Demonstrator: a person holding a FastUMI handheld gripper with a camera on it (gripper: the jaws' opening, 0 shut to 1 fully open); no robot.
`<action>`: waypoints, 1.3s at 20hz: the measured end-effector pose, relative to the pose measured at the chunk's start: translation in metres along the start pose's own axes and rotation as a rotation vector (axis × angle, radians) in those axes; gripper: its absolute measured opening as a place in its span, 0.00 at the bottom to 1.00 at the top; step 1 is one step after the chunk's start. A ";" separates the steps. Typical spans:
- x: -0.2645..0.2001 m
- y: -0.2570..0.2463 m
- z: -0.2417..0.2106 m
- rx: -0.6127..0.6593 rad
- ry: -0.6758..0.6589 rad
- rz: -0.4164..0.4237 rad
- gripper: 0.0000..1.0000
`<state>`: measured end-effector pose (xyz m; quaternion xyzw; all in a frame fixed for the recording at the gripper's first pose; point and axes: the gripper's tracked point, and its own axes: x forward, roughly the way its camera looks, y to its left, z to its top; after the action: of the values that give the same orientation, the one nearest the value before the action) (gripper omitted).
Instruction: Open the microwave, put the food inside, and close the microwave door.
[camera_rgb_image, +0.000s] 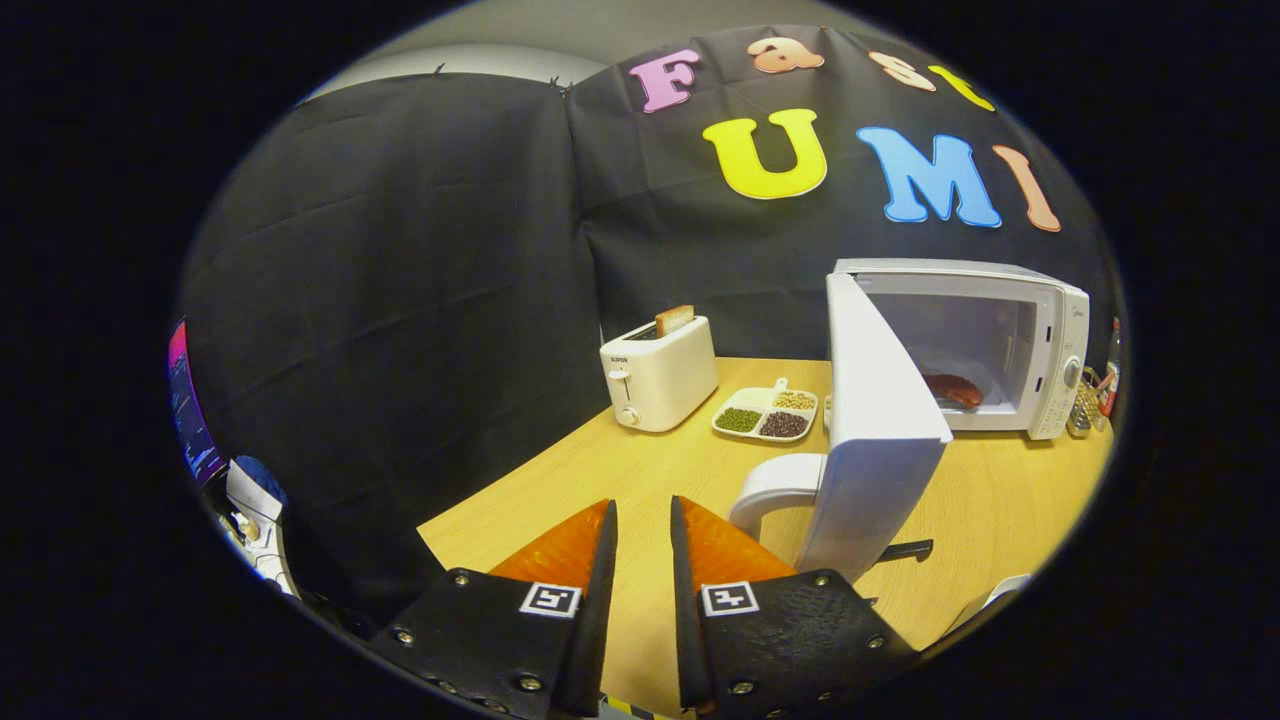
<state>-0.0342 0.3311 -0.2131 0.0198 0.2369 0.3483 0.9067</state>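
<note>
The white microwave (1010, 345) stands on the wooden table (1010, 500) beyond my fingers, to the right. Its door (875, 430) is swung wide open toward me, edge-on, with its curved white handle (775, 485) just ahead of my right finger. Inside the cavity lies the food (953, 389), a reddish-brown piece on the floor of the oven. My gripper (643, 515) hovers over the near corner of the table, left of the door. Its fingers are drawn close together with only a narrow slit between them, and nothing is held.
A white toaster (658, 380) with a slice of bread in it stands at the back of the table. Next to it lies a divided white dish (766, 412) of beans. A black lever (905, 549) shows under the door. Small items (1090, 395) stand right of the microwave.
</note>
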 end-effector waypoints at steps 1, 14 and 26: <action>-0.001 -0.004 0.008 0.001 -0.006 0.005 0.02; -0.014 -0.064 0.011 0.033 0.004 -0.084 0.01; -0.028 -0.181 0.019 0.118 -0.020 -0.261 0.01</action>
<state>0.0692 0.1785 -0.2210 0.0455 0.2487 0.2124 0.9439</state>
